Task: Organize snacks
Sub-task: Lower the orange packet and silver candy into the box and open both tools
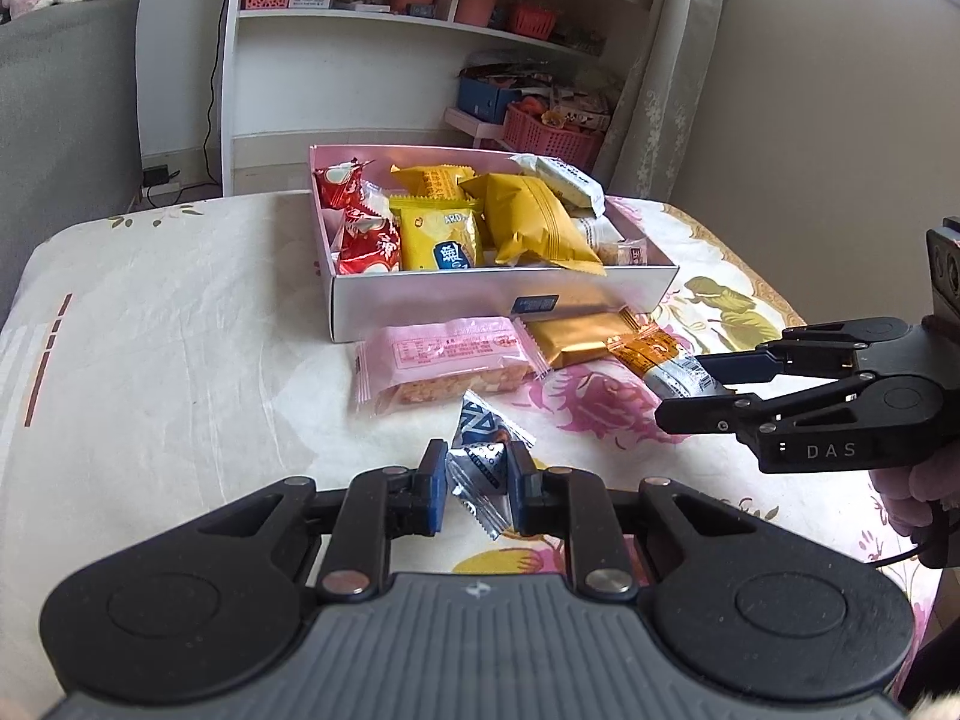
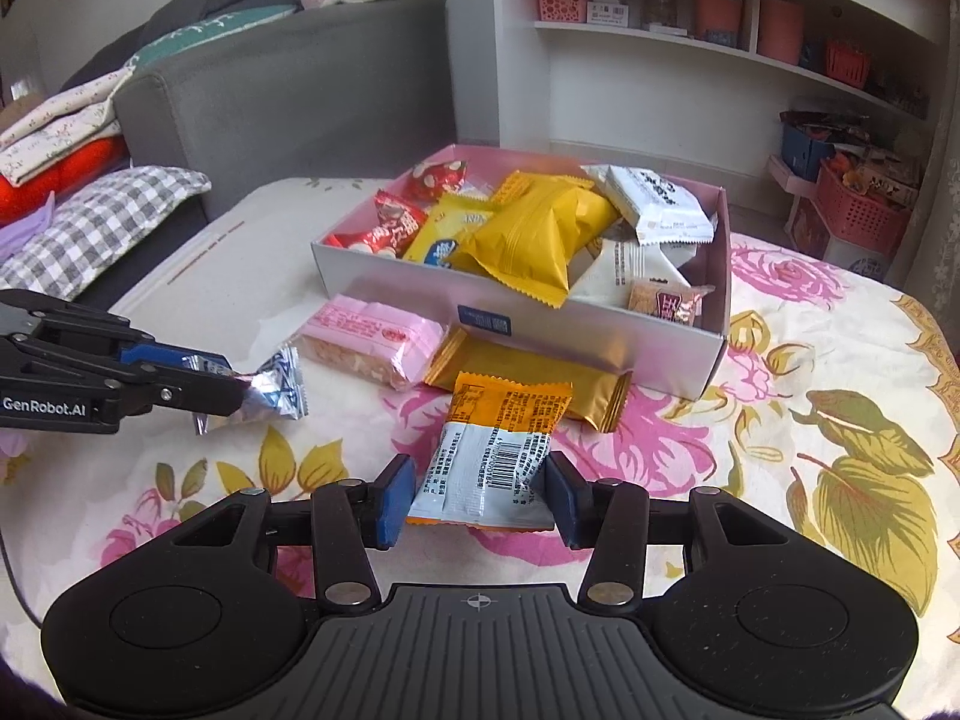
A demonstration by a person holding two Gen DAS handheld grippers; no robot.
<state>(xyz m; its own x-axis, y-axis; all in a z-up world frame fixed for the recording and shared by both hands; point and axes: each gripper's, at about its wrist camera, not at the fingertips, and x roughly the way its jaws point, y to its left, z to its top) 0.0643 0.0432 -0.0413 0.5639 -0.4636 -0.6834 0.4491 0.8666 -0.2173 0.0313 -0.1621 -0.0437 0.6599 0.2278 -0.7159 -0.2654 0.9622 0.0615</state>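
A white box with a pink inside (image 1: 480,306) (image 2: 600,330) stands on the flowered cloth, holding several red, yellow and white snack packets. In front of it lie a pink packet (image 1: 444,366) (image 2: 372,342) and a gold packet (image 1: 576,339) (image 2: 528,384). My left gripper (image 1: 477,462) (image 2: 234,384) is shut on a small blue-and-silver candy (image 1: 480,450) (image 2: 279,387), left of the pink packet. To the right, my right gripper (image 2: 480,480) (image 1: 684,387) is shut on an orange-and-white packet (image 2: 492,450) (image 1: 654,354), whose far end reaches over the gold packet.
A grey sofa (image 2: 288,84) with cushions stands to the left of the table. Behind the box is a white shelf unit (image 1: 360,60) with pink baskets (image 2: 858,216) beside it. Bare cloth (image 1: 180,330) spreads to the left of the box.
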